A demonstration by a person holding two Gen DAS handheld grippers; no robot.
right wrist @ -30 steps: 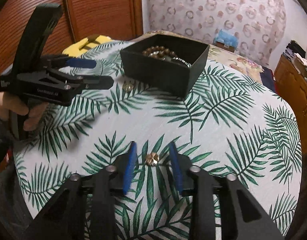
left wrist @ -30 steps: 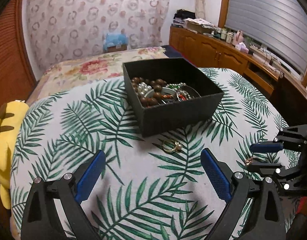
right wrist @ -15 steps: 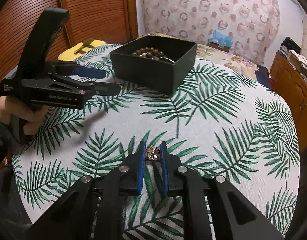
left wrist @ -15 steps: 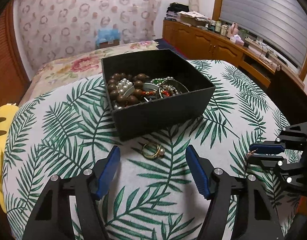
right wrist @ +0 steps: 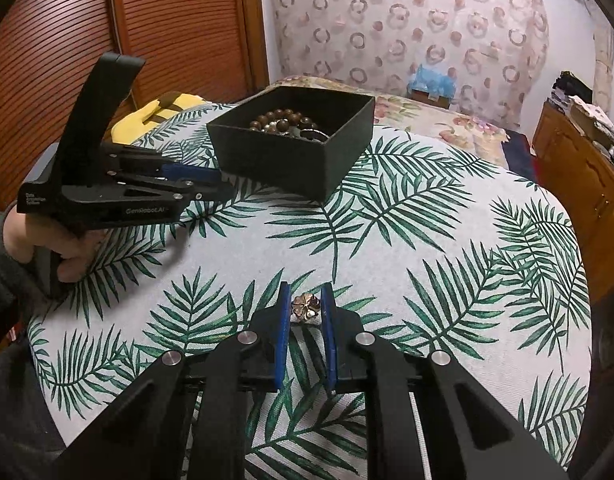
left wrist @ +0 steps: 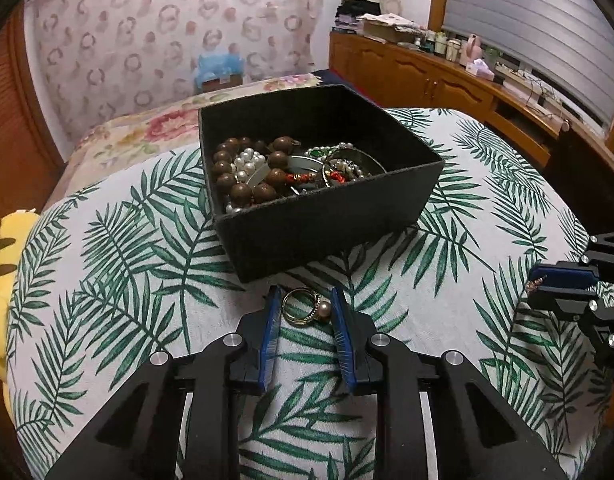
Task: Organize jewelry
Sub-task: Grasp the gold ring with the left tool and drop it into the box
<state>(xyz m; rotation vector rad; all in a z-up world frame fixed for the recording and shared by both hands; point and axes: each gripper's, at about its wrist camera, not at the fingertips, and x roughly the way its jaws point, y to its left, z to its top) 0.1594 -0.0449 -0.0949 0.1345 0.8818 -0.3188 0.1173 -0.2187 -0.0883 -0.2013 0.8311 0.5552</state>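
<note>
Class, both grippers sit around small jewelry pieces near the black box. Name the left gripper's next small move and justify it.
Probably finish the squeeze: the left gripper has its jaws closing around the pearl ring, which lies on the cloth before the black box.

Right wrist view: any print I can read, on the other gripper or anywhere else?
"GenRobot.AI": pale lettering along the side of the left gripper, near its lower edge.
Small white label of about three lines at the rear of that gripper's body: too small to read.
Black box, leaf-print cloth, wall fabric: no text visible.
</note>
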